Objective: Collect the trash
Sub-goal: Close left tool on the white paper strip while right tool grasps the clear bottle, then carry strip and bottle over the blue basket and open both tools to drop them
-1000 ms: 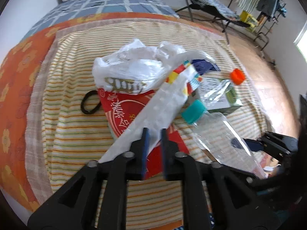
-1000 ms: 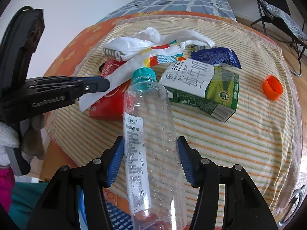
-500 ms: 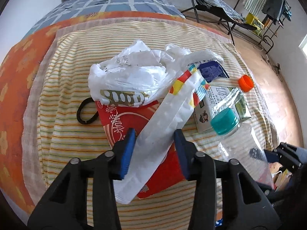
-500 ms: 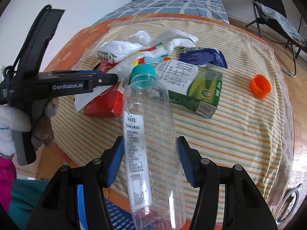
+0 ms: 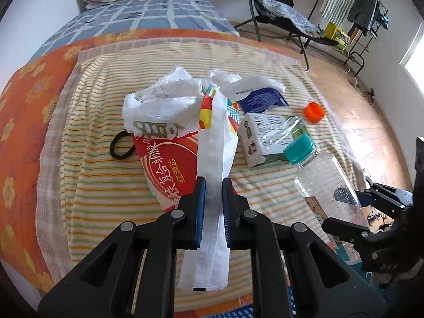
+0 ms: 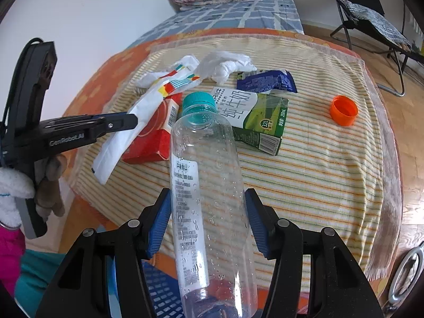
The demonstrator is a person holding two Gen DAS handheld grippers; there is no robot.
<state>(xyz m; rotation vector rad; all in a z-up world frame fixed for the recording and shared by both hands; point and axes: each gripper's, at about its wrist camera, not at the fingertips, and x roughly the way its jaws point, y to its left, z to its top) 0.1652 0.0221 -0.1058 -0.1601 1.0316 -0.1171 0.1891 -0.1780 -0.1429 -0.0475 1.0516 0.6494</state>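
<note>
My left gripper (image 5: 212, 182) is clamped tight on a long white wrapper (image 5: 212, 159) with coloured blocks printed at its far end; the strip runs between the blue pads, its near end hanging loose below them and its far end draped over a red packet (image 5: 167, 164) on the striped blanket (image 5: 92, 185). From the right wrist view, I see the same wrapper (image 6: 137, 122) pinched at the tip of the left gripper (image 6: 132, 122), with the person's hand (image 6: 50, 182) wrapped around its handle. My right gripper (image 6: 206, 212) holds a clear plastic bottle (image 6: 206, 185) with a teal cap, jaws about half wide and both pads pressed on its sides; the bottle points away from me, raised above the blanket. Behind the red packet lies a crumpled white plastic bag (image 5: 161, 106), and just left of it a black hair tie (image 5: 120, 147). To the right sit a green and white milk carton (image 6: 251, 114) lying flat, a dark blue snack wrapper (image 6: 265, 82) just beyond it, and an orange bottle cap (image 6: 343, 110) well apart near the blanket's right side. A folding chair (image 5: 278, 13) stands on the wooden floor beyond.
</note>
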